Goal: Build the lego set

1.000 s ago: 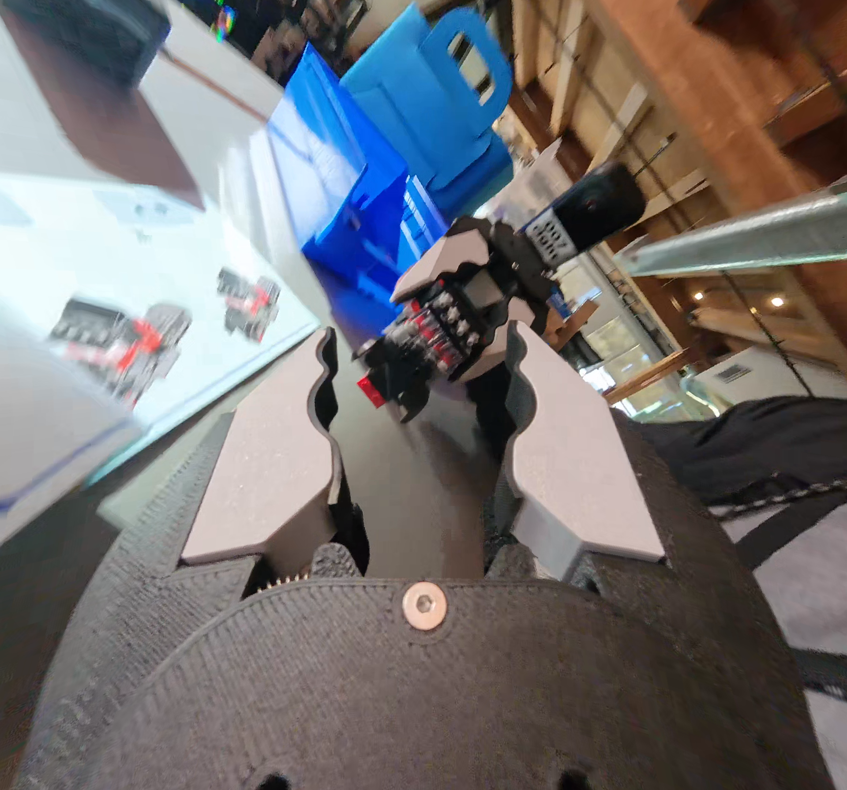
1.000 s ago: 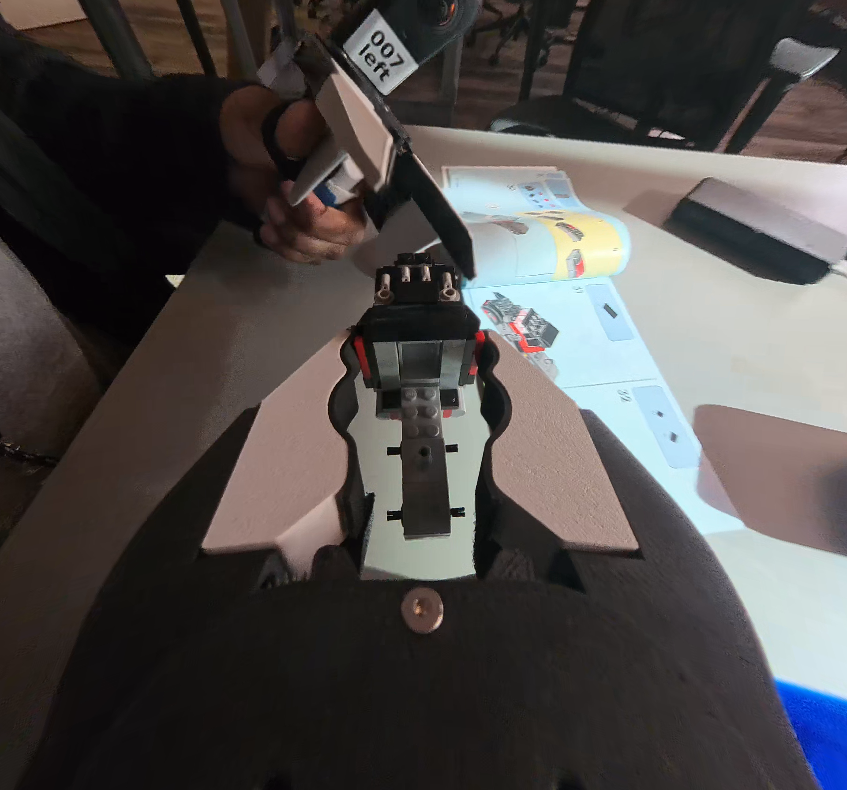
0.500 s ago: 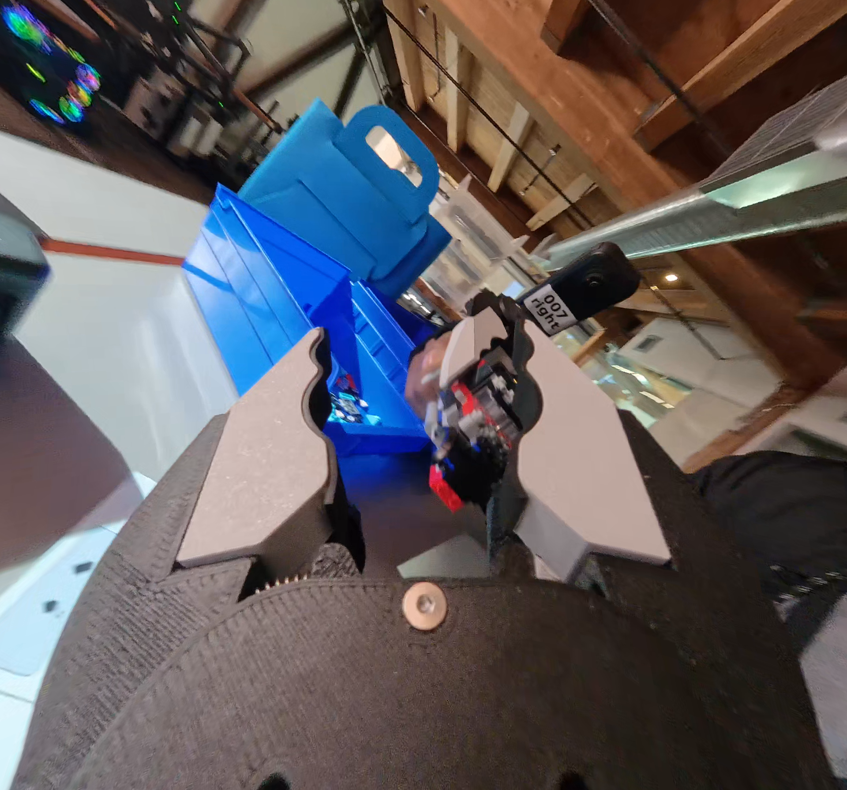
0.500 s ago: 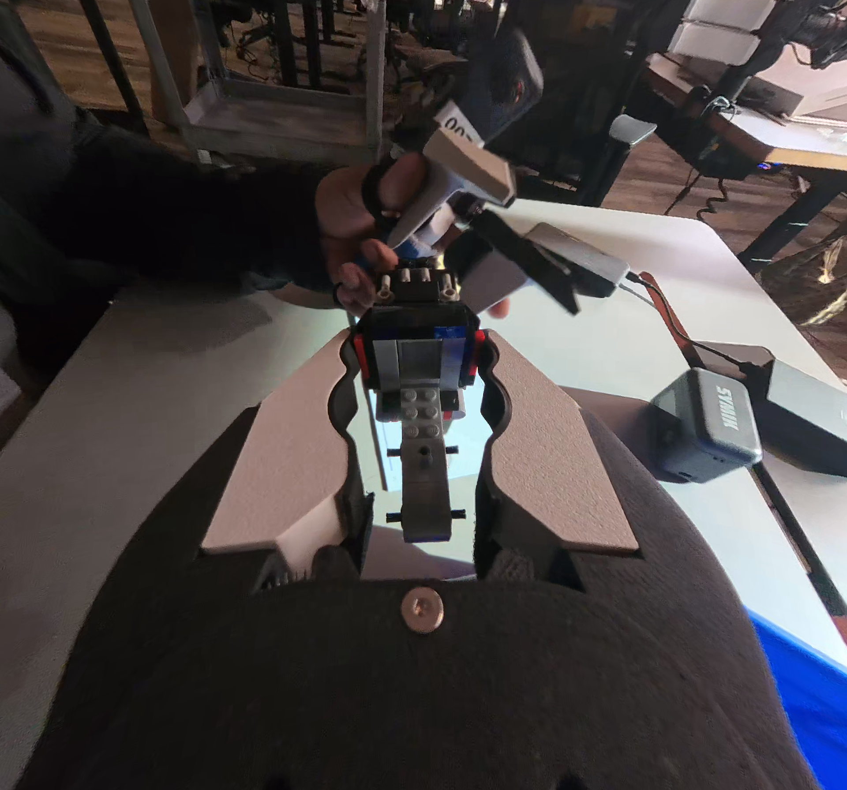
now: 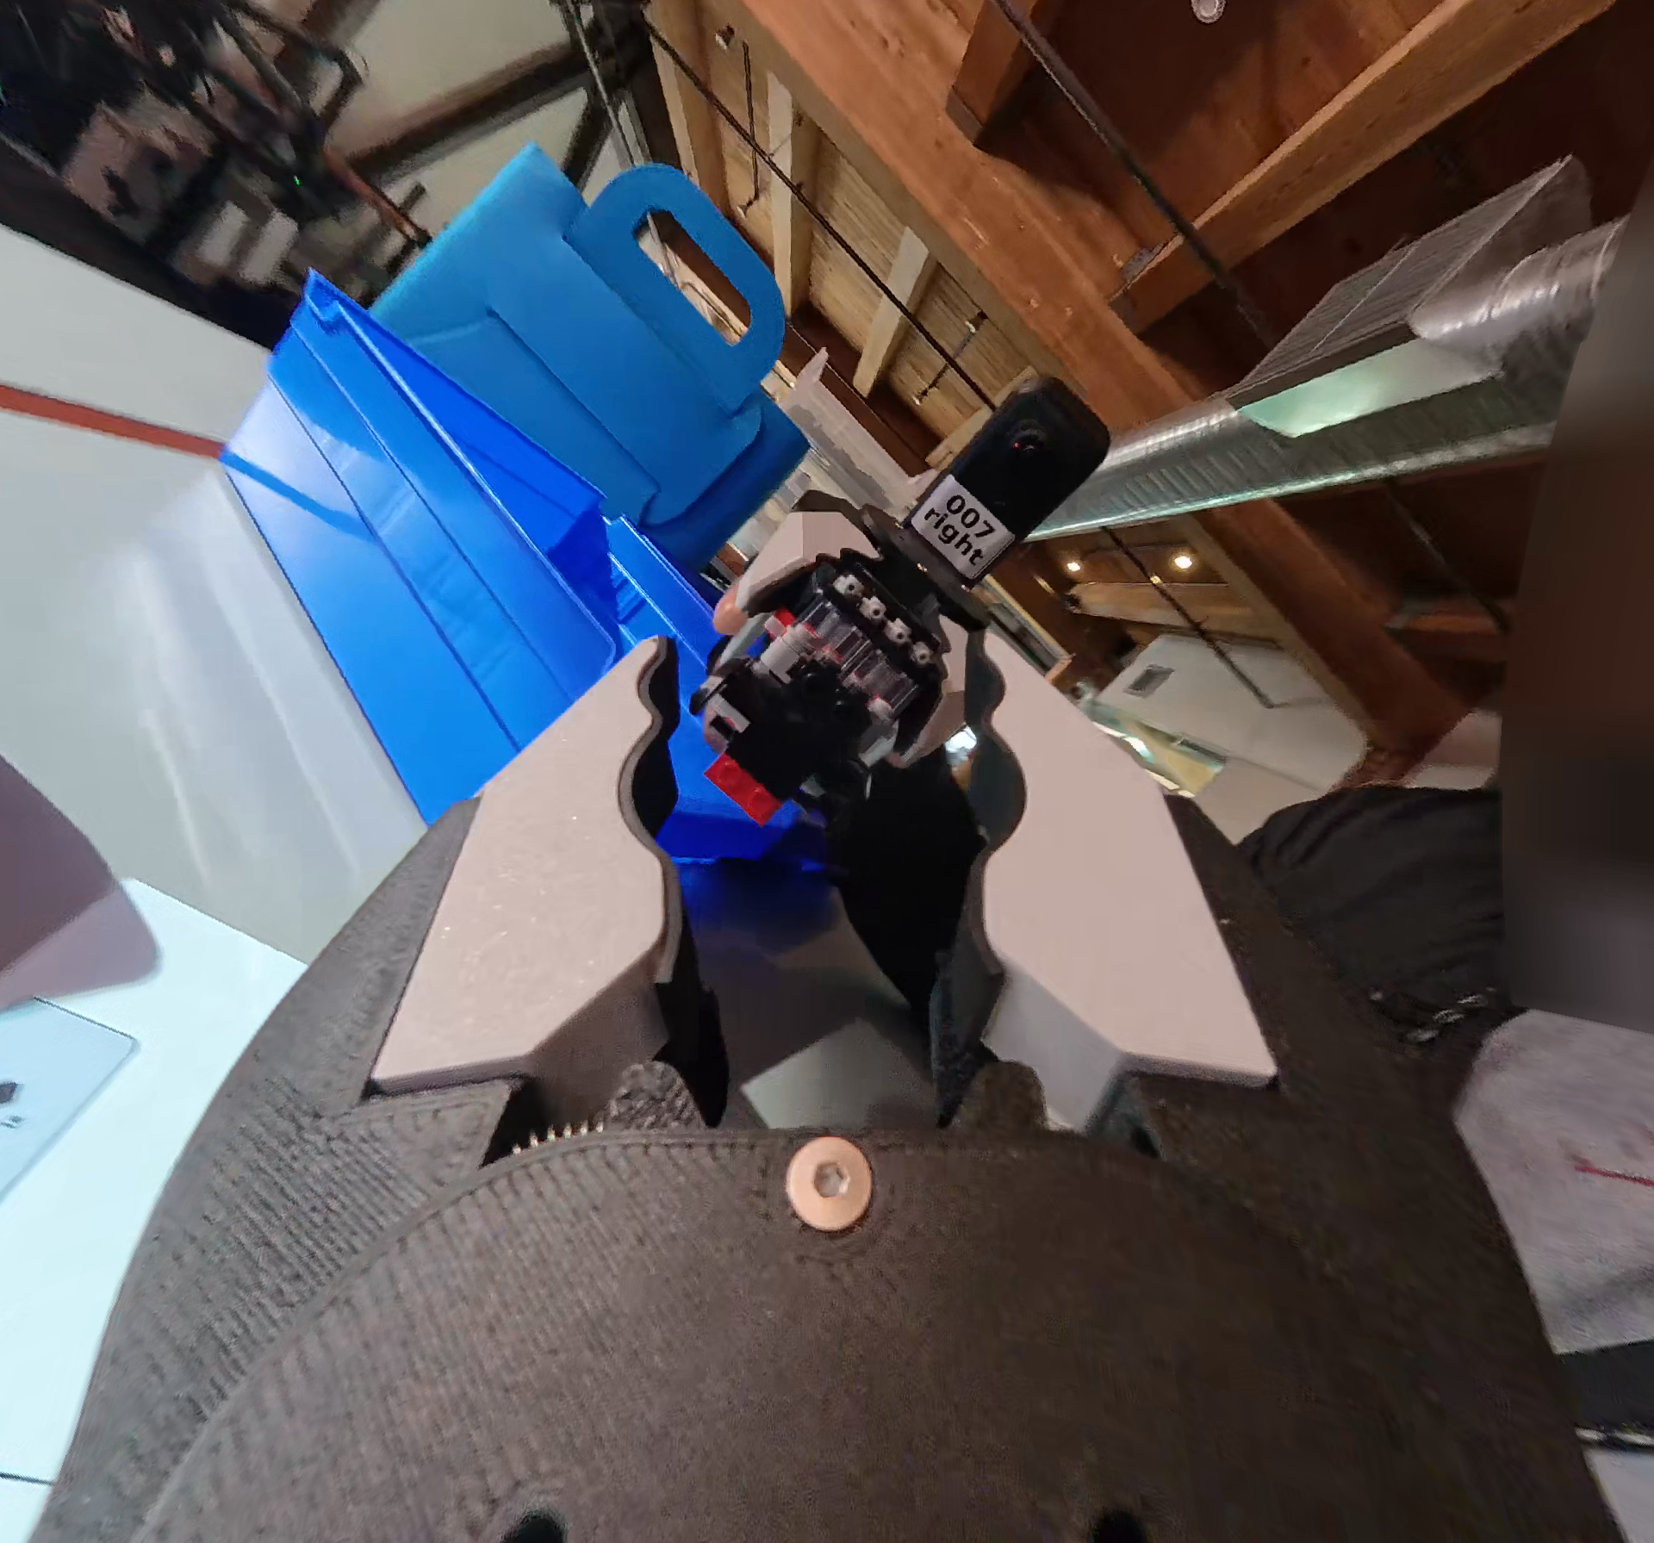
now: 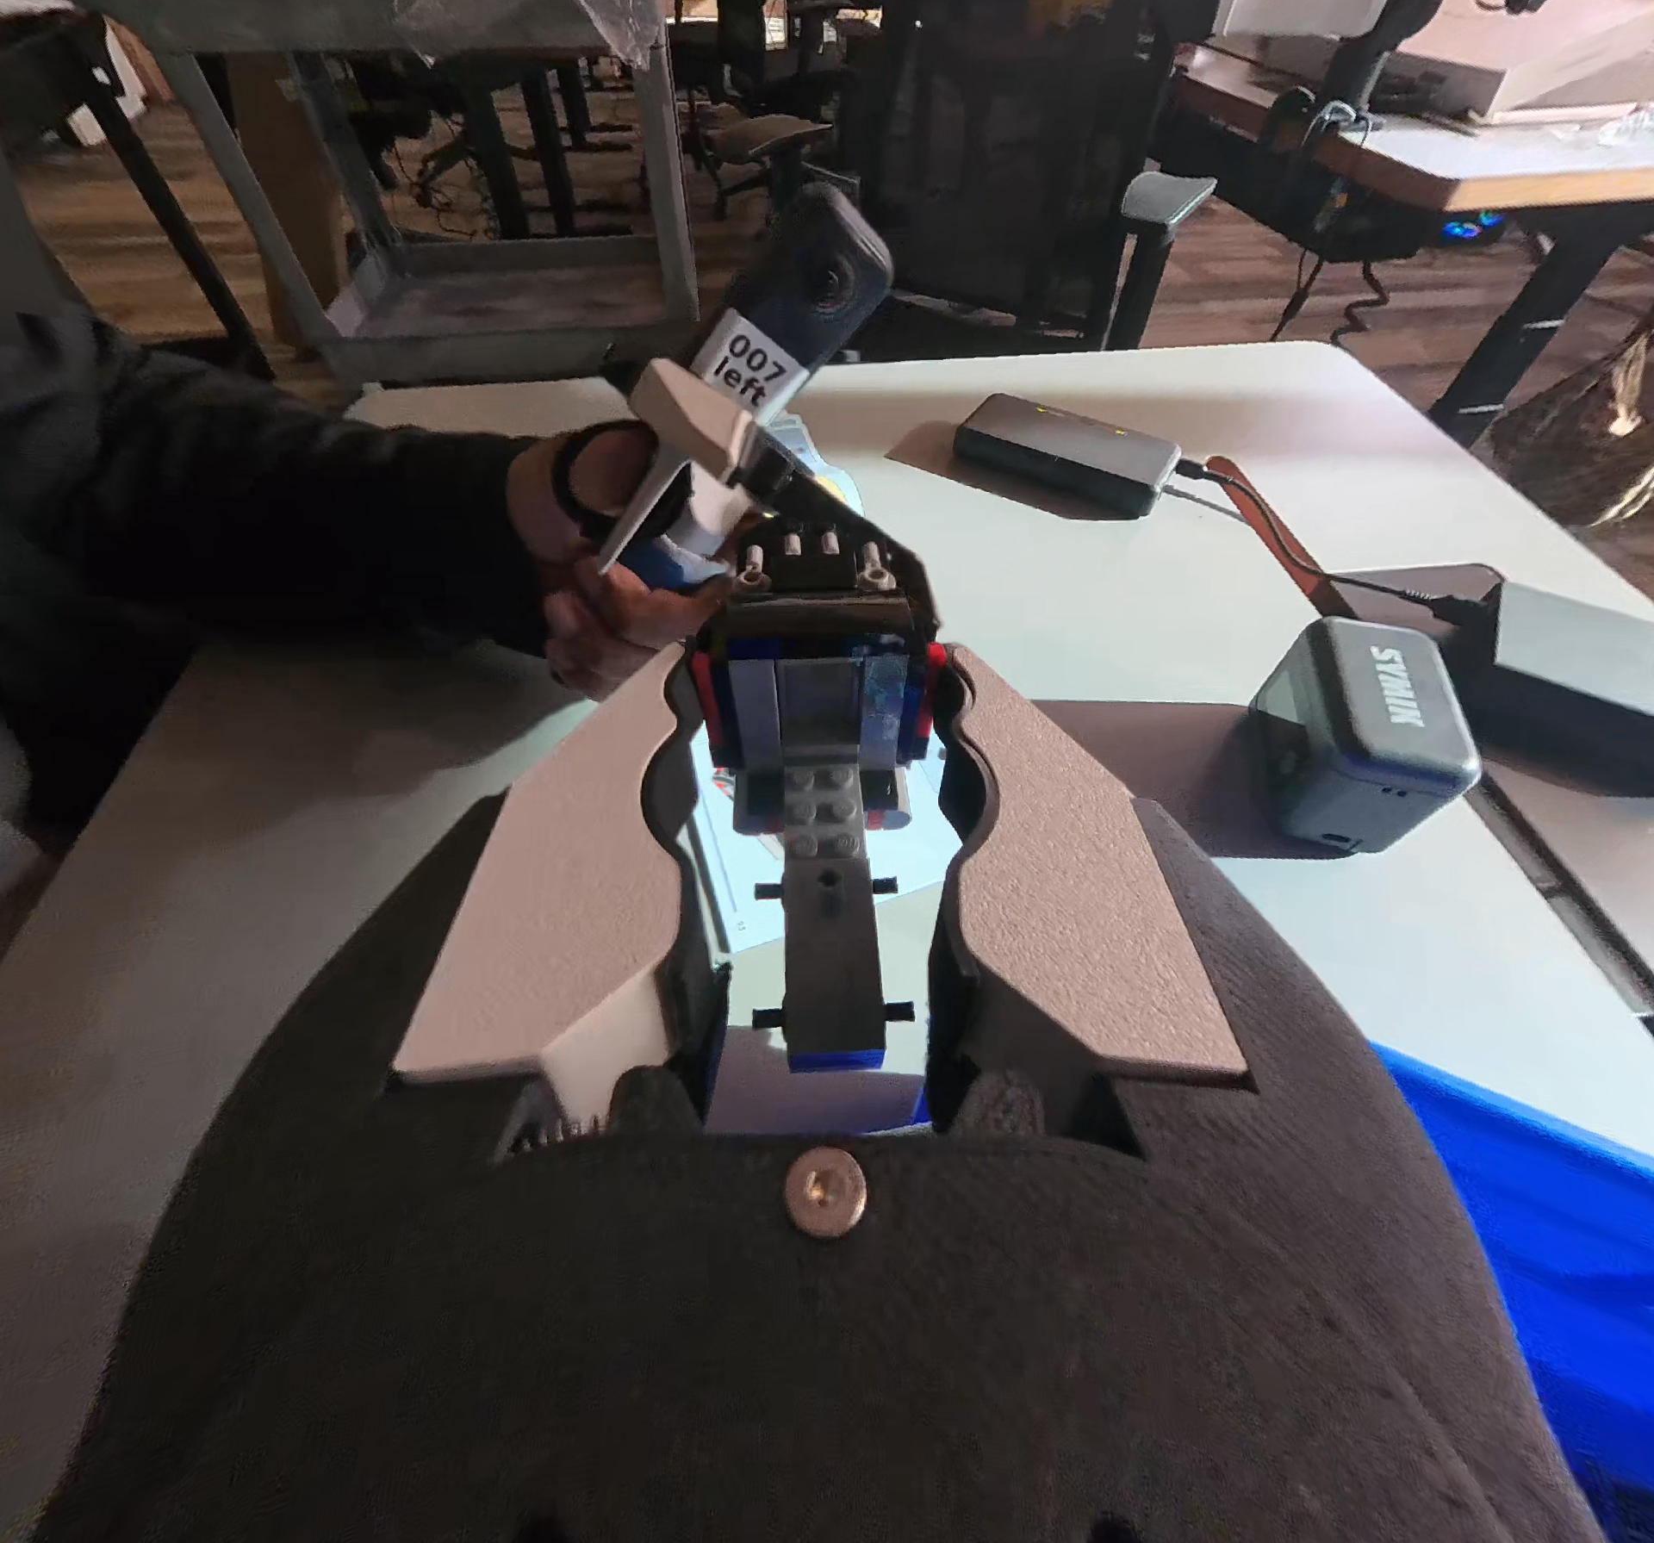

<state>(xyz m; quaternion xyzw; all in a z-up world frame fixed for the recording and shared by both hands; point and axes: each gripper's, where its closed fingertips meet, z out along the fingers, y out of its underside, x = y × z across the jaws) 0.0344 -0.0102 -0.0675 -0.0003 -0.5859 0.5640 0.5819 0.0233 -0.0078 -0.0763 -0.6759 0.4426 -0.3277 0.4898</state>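
Ahead of the left tool (image 5: 819,748), fingers spread with nothing between them, the lego model (image 5: 819,685) hangs before a blue bin (image 5: 430,587). Over the counter (image 6: 1119,605), the right tool (image 6: 814,694) clamps that model.

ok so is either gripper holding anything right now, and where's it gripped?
The right gripper holds the half-built lego model by the two sides of its wide front end. The left gripper is open and holds nothing.
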